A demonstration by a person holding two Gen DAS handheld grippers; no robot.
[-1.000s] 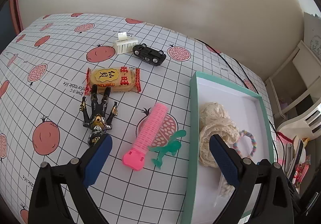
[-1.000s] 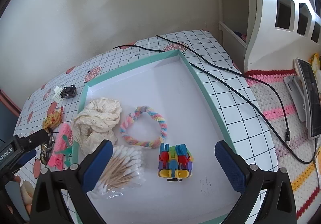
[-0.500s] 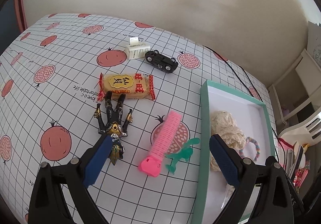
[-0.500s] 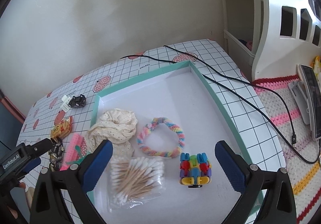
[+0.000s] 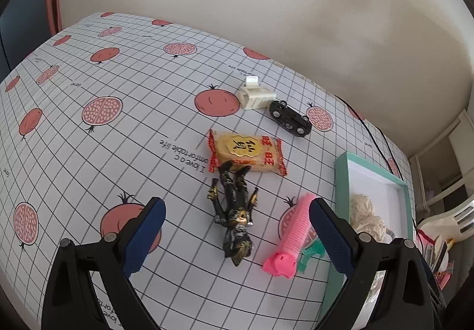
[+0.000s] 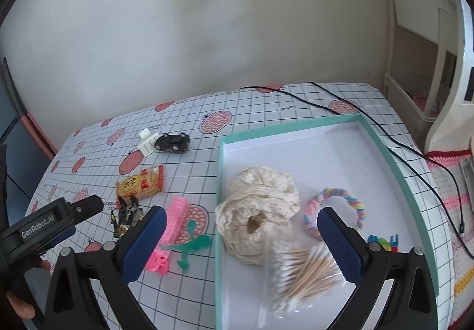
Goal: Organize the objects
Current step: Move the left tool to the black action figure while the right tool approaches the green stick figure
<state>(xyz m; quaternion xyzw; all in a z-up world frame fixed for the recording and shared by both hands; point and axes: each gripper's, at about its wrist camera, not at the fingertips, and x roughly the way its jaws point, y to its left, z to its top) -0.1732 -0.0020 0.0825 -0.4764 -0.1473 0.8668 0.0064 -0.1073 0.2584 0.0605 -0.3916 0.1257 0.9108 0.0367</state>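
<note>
Left tongs spread, empty, straddling the figure on the desk. Risk: its splayed limbs slip the pads, or a pad nudges the pink roller (just right). Right tongs spread over the tray. Desk: six loose items; tray: five.

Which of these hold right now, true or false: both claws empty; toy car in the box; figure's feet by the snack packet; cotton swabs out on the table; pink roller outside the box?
1. Left claw and right claw are open and empty. True.
2. The black toy car is inside the teal box. False: it lies on the tablecloth beside the white clip.
3. The figure has its feet at the snack packet. True.
4. The cotton swabs lie on the table. False: they are in the box.
5. The pink roller is outside the box. True.
</note>
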